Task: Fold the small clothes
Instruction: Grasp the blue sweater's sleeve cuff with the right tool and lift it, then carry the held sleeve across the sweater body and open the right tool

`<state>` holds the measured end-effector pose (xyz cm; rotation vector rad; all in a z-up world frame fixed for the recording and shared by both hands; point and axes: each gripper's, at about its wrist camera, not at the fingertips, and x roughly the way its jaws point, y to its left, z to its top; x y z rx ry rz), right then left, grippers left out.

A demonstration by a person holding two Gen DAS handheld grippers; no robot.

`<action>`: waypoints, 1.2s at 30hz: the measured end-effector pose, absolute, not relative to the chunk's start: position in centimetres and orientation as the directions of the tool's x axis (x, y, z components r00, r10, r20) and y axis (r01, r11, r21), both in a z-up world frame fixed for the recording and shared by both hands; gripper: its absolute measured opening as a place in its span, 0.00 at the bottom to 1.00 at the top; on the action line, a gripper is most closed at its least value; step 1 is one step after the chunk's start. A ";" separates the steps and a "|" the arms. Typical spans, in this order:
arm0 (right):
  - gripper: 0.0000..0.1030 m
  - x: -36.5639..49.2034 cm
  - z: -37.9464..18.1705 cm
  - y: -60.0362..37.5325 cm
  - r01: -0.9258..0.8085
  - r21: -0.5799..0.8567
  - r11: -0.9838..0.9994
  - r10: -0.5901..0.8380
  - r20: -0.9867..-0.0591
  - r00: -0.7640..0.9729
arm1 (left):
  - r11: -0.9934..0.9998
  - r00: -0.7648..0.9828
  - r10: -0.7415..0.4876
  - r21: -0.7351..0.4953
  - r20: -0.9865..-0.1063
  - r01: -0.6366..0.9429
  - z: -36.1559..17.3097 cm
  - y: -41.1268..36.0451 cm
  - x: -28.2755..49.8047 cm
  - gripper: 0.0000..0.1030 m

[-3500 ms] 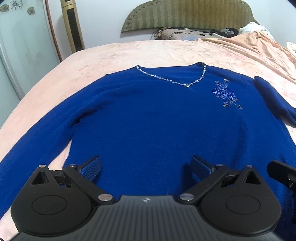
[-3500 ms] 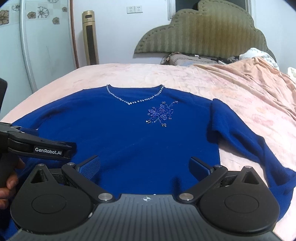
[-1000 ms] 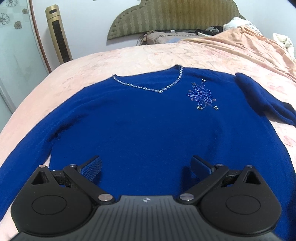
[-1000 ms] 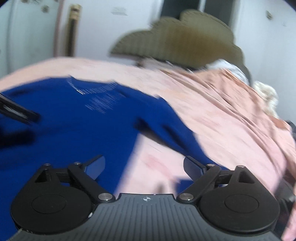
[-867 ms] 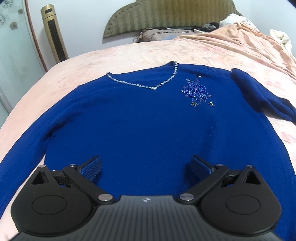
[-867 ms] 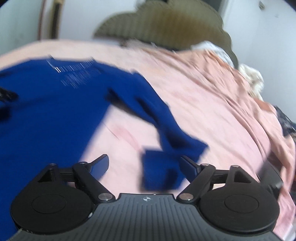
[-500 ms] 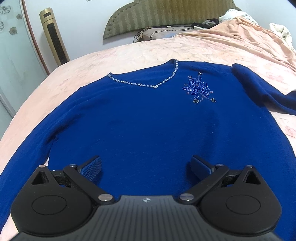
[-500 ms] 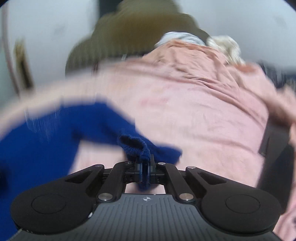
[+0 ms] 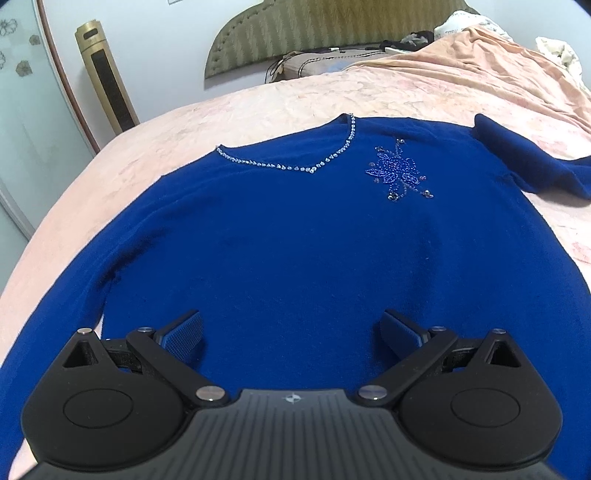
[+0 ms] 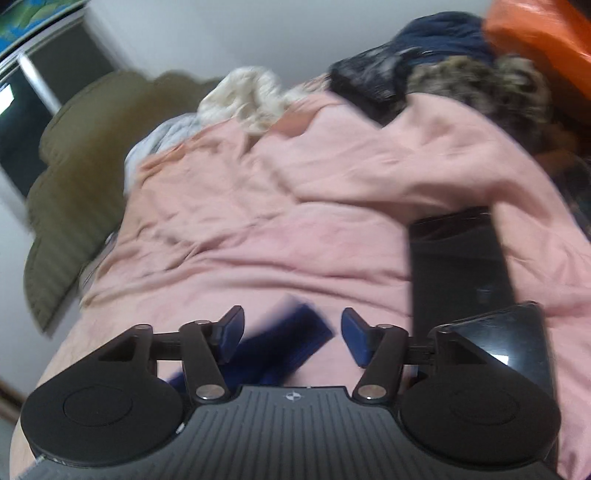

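Note:
A royal-blue sweater (image 9: 295,229) with a beaded V-neck and a beaded flower lies flat, front up, on the pink bedspread (image 9: 258,107). My left gripper (image 9: 291,328) hovers open over its lower body, with nothing pinched. The sweater's right sleeve (image 9: 517,162) runs off to the right edge of the left wrist view. In the blurred right wrist view, my right gripper (image 10: 291,332) has its jaws opening. The blue sleeve cuff (image 10: 291,343) lies loose between the pads (image 10: 354,339), which do not press on it.
An olive headboard (image 9: 332,29), a gold tower unit (image 9: 105,77) and a glass door (image 9: 22,110) stand at the back and left. Beside my right gripper lie two dark flat devices (image 10: 458,266) (image 10: 506,347). Piled clothes (image 10: 424,74) and an orange bag (image 10: 535,29) lie beyond.
My right gripper swept right from the sweater's body to the sleeve end, shut on the cuff, rolled, and its jaws have since parted. The left gripper stayed put.

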<state>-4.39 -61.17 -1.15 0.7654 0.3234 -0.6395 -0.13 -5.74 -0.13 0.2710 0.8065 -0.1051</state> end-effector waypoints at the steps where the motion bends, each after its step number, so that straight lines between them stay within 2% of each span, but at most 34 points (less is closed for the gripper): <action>1: 0.55 -5.3 -1.2 -60.8 0.633 0.562 0.533 -0.428 -0.466 0.774 | 0.960 0.689 0.015 0.202 -0.725 0.191 -0.2 -5.7 0.0 1.00; 3: 0.54 -5.8 -1.7 -61.1 0.616 0.606 0.503 -0.409 -0.461 0.788 | 0.962 0.682 0.015 0.197 -0.731 0.191 -0.3 -5.7 0.2 1.00; 6: 0.54 -4.9 -2.8 -61.4 0.546 0.671 0.501 -0.291 -0.464 0.837 | 0.961 0.674 0.011 0.195 -0.739 0.197 -0.5 -5.8 0.4 1.00; 9: 0.54 -3.2 -3.0 -61.1 0.582 0.639 0.504 -0.314 -0.492 0.812 | 0.958 0.678 0.014 0.206 -0.735 0.202 -0.5 -6.0 0.2 1.00; 13: 0.53 -1.0 -5.5 -62.3 0.581 0.703 0.410 -0.254 -0.524 0.813 | 0.958 0.681 0.021 0.210 -0.732 0.196 -0.5 -5.8 0.1 1.00; 16: 0.50 -0.2 -6.3 -62.3 0.575 0.713 0.401 -0.301 -0.491 0.818 | 0.960 0.679 0.027 0.209 -0.734 0.188 -0.4 -5.6 0.2 1.00; 17: 0.45 0.2 -6.3 -62.2 0.576 0.705 0.413 -0.316 -0.483 0.817 | 0.960 0.678 0.028 0.209 -0.734 0.187 -0.4 -5.6 0.3 1.00; 18: 0.30 0.5 -6.2 -62.2 0.583 0.694 0.423 -0.329 -0.482 0.812 | 0.960 0.679 0.027 0.208 -0.733 0.187 -0.3 -5.6 0.3 1.00; 20: 0.10 0.9 -5.9 -62.3 0.613 0.671 0.417 -0.349 -0.504 0.790 | 0.959 0.685 0.024 0.211 -0.728 0.190 -0.1 -5.5 0.1 1.00; 22: 0.09 0.4 -4.8 -62.3 0.599 0.679 0.424 -0.366 -0.476 0.800 | 0.957 0.692 0.031 0.221 -0.721 0.187 0.1 -5.3 0.1 1.00; 29: 0.09 -2.6 3.8 -60.5 0.703 0.456 0.546 -0.656 -0.289 0.697 | 0.969 0.713 0.078 0.222 -0.696 0.110 0.8 -2.9 1.1 1.00; 33: 0.09 -0.7 6.2 -57.0 0.699 0.294 0.652 -0.646 -0.267 0.715 | 0.976 0.704 0.084 0.200 -0.705 0.084 0.6 -1.7 1.9 1.00; 36: 0.09 1.2 6.7 -51.9 0.604 0.215 0.768 -0.550 -0.263 0.793 | 0.977 0.703 0.096 0.202 -0.705 0.068 0.4 -1.1 2.3 1.00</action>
